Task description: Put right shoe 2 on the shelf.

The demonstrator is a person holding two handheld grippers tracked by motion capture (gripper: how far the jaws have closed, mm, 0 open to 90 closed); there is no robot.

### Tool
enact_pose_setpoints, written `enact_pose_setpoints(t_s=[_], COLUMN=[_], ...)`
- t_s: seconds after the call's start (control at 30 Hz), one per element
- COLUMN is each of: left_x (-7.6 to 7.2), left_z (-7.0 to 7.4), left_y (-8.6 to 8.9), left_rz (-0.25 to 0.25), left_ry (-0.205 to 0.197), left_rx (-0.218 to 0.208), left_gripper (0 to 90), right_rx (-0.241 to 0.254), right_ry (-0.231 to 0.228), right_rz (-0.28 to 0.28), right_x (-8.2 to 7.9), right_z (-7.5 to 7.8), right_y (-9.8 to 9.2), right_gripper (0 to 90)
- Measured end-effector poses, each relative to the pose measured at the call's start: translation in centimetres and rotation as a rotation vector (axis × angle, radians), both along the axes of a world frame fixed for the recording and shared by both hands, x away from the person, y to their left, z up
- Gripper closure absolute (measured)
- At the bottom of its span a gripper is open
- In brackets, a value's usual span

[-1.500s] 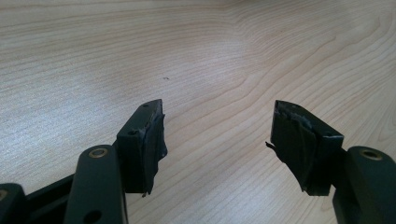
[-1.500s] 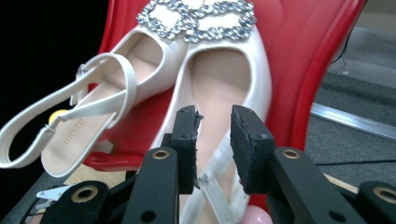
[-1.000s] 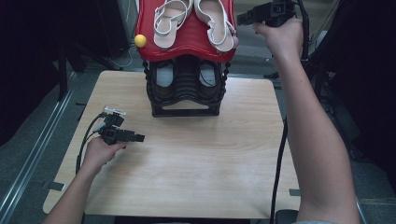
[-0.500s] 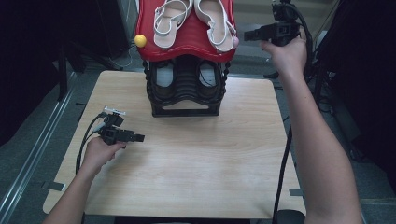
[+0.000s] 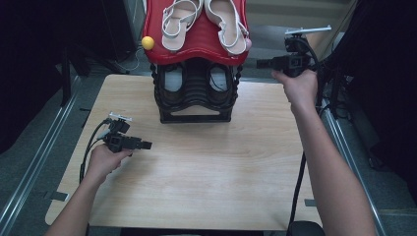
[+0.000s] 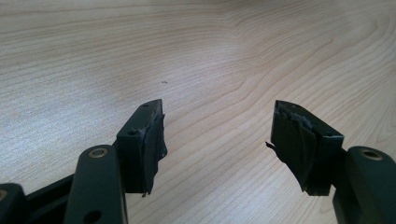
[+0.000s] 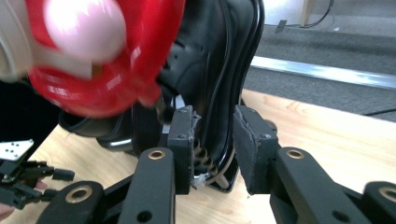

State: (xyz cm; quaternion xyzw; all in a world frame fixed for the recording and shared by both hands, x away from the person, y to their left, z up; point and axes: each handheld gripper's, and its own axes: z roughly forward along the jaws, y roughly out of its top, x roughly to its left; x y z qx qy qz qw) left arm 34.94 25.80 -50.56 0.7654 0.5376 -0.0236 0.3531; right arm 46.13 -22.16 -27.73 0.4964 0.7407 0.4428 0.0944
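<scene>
Currently, the black shoe rack (image 5: 195,93) is stood at the surface's (image 5: 206,177) far edge; the right gripper (image 5: 263,63), partly open and empty, is held beside it; a careless approach could topple the red tray (image 5: 196,39)

Lighting on my feed is decent over the tabletop (image 5: 206,187): even, soft, coming from overhead, and the wood grain reads clearly with only faint shadows under the black rack (image 5: 195,93). Everything around the table drops off into near black, especially both upper corners of the high view. That view is a bit soft and grainy overall. The left gripper view is the sharpest I've got, with a mild bright wash toward the top. In the right gripper view the red tray (image 7: 112,60) and a pink ball (image 7: 84,23) are smeared and blown out up close, and I see some glossy glare on the rack.
</scene>
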Motion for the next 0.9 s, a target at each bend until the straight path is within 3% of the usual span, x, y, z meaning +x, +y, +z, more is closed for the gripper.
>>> enact_pose_setpoints(t_s=[0.13, 0.27, 0.43, 0.57, 0.9], left_x=[-0.1, -0.1, -0.1, -0.1, 0.0], left_z=[0.1, 0.2, 0.1, 0.2, 0.1], left_y=[0.0, 0.2, 0.1, 0.1, 0.2], left_rz=[0.004, 0.014, 0.007, 0.002, 0.001], left_ry=[-0.006, -0.017, -0.019, -0.019, -0.014], left_rx=[-0.003, -0.012, -0.002, -0.002, 0.001], left_gripper=[35.3, 35.3, 35.3, 35.3, 35.2], right_rx=[0.025, 0.002, 0.02, -0.013, 0.019], right_ry=[0.004, 0.0, 0.006, -0.016, 0.008], right_rz=[0.004, 0.008, 0.005, -0.001, 0.015], right_x=[-0.6, -1.5, -2.3, -3.0, -4.6], right_z=[-1.8, -3.6, -5.9, -7.2, -10.9], right_y=[-0.2, -0.3, -0.7, -0.7, -1.0], right_gripper=[70.2, 70.3, 70.3, 70.3, 70.3])
